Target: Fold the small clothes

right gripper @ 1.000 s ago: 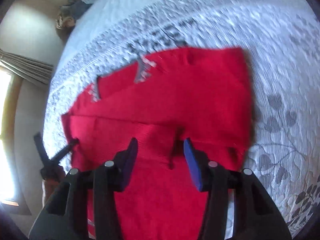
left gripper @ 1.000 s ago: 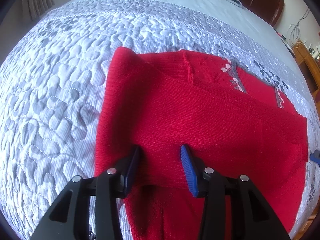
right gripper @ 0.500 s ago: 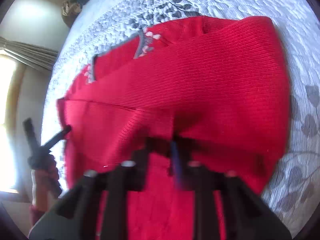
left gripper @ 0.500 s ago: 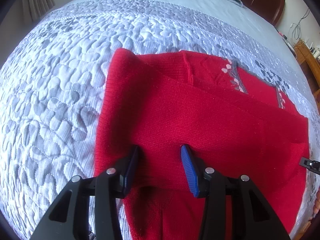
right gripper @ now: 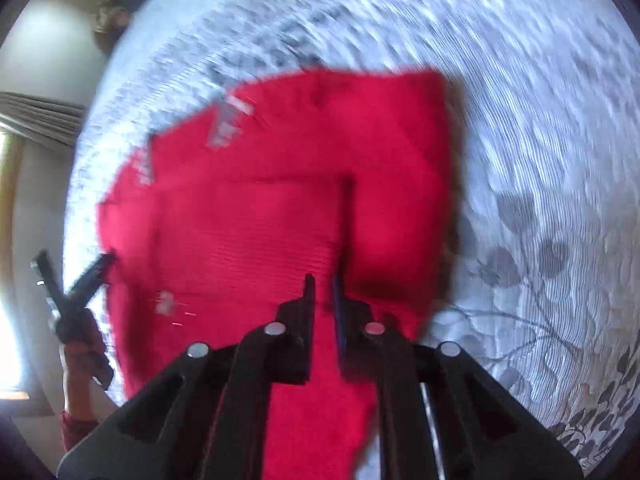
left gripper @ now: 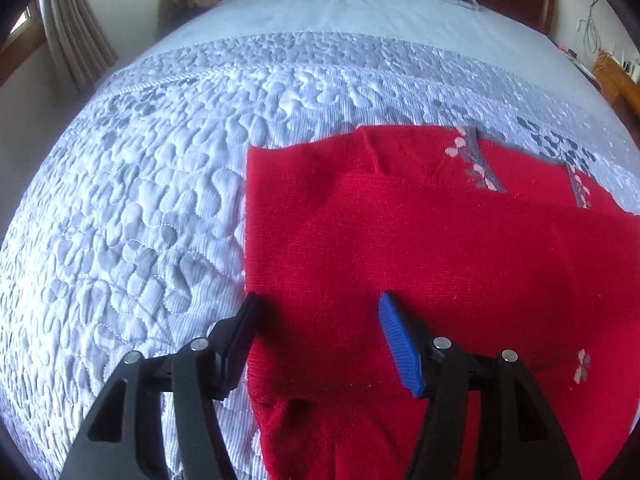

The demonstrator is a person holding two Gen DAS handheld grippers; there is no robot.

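While the red sweater (left gripper: 420, 248) lies folded on the quilted bedspread (left gripper: 152, 200), sleeve laid across its body, my left gripper (left gripper: 316, 312) hangs over its near left edge – jaws opening, spread wide, nothing pinched between them. My right gripper (right gripper: 323, 292) sits over the near hem, jaws narrow and opening – the blur hides whether any knit is caught. Beyond the bedspread, a curtain (left gripper: 76, 36) hangs.
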